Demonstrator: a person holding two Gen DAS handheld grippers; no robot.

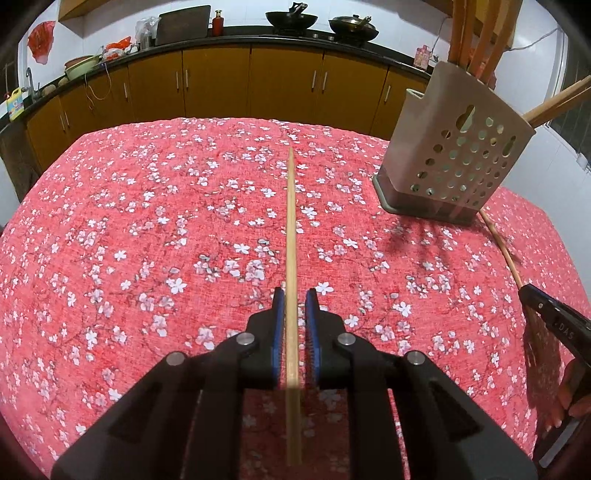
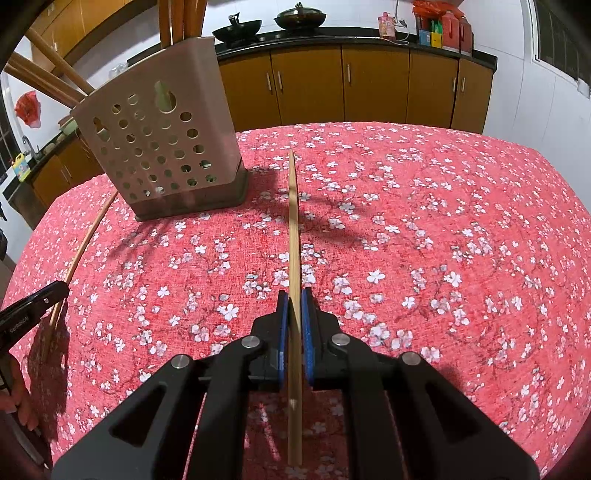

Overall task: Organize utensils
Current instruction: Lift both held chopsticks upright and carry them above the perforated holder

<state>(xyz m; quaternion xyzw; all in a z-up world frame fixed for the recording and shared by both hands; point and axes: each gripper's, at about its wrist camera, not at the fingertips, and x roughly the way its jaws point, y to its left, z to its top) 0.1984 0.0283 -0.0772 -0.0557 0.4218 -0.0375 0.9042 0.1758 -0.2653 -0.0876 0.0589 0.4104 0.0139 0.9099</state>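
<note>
The left gripper point(image 1: 295, 295) has 1 chopstick point(image 1: 291, 240) running lengthwise between its blue pads point(image 1: 277, 314); a thin gap shows on either side of the stick, so the pads stand slightly apart rather than pressing it. The right gripper point(image 2: 294, 297) is clamped on a second chopstick point(image 2: 294, 229), its pads tight against the wood. Each stick points straight ahead of its tool, over the red flowered tablecloth point(image 1: 147, 240).

The beige perforated holder point(image 1: 454, 147) stands ahead and to the right of the left gripper, ahead and to the left of the right one, with several wooden handles point(image 1: 480, 33) sticking out of its top. Only the left view shows the counter's left end with a cutting board point(image 1: 183, 24) and a red bottle point(image 1: 218, 22); only the right view shows the red and coloured containers point(image 2: 447, 29) at the counter's right end. Each view catches the other gripper at its edge, with part of a hand point(image 2: 18, 402) beside it
</note>
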